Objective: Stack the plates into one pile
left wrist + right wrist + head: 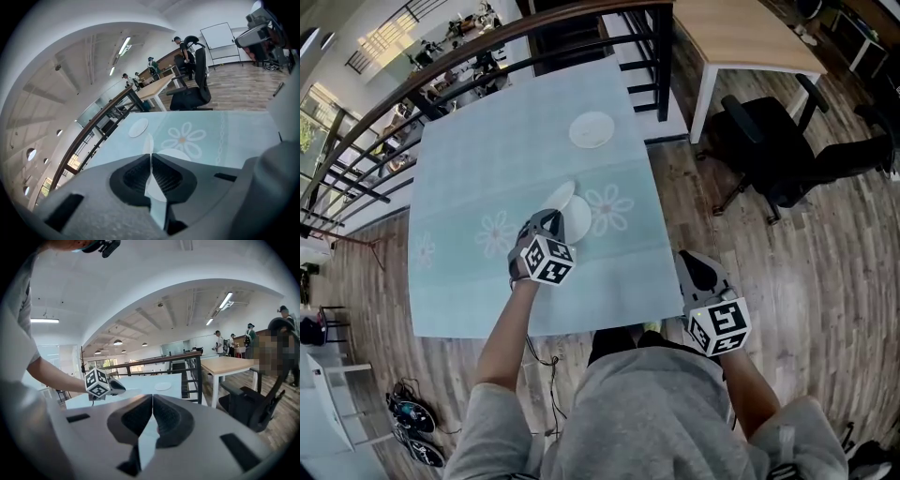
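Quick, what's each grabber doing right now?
Left gripper: closed on a white plate, gripped by its edge.
Right gripper: closed, nothing between its jaws.

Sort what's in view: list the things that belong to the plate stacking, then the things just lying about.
Belongs to the job:
- gripped plate, held on edge in the left claw
- flat plate on the table beside it
- far plate
- right claw, shut and empty

Just lying about:
- office chair
- wooden desk
- shoes on the floor
- railing
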`<state>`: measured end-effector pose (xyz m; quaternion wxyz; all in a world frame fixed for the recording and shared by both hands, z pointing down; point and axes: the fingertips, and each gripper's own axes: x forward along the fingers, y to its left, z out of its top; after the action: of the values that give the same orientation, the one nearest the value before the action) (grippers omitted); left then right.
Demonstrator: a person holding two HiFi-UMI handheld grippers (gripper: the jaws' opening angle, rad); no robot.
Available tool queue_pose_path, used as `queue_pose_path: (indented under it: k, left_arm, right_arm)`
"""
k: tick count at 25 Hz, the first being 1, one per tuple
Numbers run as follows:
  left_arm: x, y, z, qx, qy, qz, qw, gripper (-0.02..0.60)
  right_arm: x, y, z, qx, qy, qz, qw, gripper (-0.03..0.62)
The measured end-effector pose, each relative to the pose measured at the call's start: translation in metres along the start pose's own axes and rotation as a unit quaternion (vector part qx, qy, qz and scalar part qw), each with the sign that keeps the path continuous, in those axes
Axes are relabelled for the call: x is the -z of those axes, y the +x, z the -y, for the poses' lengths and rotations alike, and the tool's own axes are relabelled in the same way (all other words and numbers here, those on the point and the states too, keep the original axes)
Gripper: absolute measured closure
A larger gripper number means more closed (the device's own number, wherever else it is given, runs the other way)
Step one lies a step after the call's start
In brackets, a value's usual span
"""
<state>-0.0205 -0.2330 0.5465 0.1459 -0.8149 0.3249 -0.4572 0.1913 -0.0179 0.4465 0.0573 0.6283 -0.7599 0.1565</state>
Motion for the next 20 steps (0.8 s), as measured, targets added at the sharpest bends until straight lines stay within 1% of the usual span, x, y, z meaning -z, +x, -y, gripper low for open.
queue_pose_path:
  k: [3,8,14,18,20]
  left_arm:
    - [0.002,0.001,0.012,0.007,0.005,-0.008,0.9999,0.551]
    - [0.008,0.005,0.029,0.019,0.011,-0.021,0.9995,0.551]
    - [0.016,0.016,0.05,0.036,0.009,-0.036,0.9987,0.551]
    - [0.023,0.023,0.064,0.054,-0.005,-0.046,0.9975,0.551]
    - [0.025,0.027,0.07,0.06,-0.005,-0.049,0.997,0.551]
  right_arm:
    - [0.003,-0.006,0.0,-0.001,0.001,0.0,1.0,0.566]
    - [0.003,-0.014,0.0,0.0,-0.015,-0.001,1.0,0.567]
    - [0.009,-0.021,0.008,0.005,-0.017,-0.007,1.0,0.566]
    - [0.014,-0.027,0.012,0.012,-0.021,-0.015,1.0,0.566]
    - [0.017,-0.027,0.014,0.014,-0.022,-0.02,0.999,0.566]
